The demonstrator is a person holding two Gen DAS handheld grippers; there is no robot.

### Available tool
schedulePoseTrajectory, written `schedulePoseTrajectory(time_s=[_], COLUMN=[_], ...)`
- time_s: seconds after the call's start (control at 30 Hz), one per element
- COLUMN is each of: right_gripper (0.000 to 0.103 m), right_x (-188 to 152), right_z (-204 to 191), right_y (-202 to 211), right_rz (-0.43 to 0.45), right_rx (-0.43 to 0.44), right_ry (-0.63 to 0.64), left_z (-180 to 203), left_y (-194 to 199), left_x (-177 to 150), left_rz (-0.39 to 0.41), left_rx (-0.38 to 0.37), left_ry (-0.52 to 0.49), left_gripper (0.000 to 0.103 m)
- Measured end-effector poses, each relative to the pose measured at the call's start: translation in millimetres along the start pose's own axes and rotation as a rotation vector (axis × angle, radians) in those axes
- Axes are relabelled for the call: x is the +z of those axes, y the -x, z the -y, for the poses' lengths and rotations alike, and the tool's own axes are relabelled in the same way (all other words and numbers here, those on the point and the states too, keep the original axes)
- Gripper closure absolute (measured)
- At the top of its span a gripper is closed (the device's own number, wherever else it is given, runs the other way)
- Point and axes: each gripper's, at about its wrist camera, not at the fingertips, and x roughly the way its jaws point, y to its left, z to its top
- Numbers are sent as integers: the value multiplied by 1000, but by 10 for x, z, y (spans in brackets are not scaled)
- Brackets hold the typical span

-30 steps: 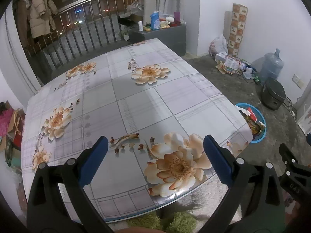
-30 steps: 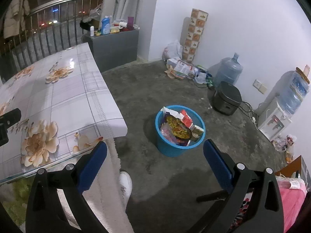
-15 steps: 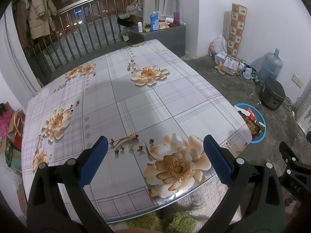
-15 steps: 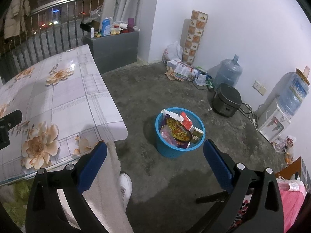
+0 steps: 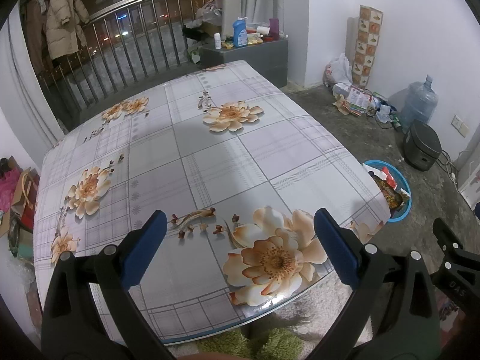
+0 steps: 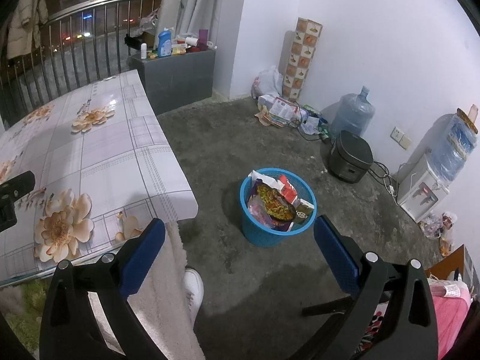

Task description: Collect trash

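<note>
Both tools gape wide and carry nothing: left tool [image 5: 238, 244] over the bare floral-cloth surface [image 5: 210, 156], right tool [image 6: 240, 247] facing the round blue plastic bin [image 6: 277, 210], crammed with wrappers, on the floor right. Sweep the surface once for leftovers.

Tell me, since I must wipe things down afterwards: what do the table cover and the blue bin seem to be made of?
The table cover looks like glossy vinyl or oilcloth, perhaps under glass: it mirrors the lamp glare and has a clear shiny rim at the near edge. The blue bin looks like moulded plastic with a matte finish: its wall shows a fine perforated lattice. Both are guesses from looks alone.
</note>
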Motion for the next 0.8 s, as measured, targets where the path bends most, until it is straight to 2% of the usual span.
schedulePoseTrajectory(time_s=[0.8], right_gripper=[6], right_x=[1], right_z=[-16], right_y=[6], right_rz=[1], right_rx=[0], right_ry=[-1], left_z=[-5], left_y=[-3], left_x=[7], left_rz=[-1], left_rx=[0], left_ry=[0], left_gripper=[9])
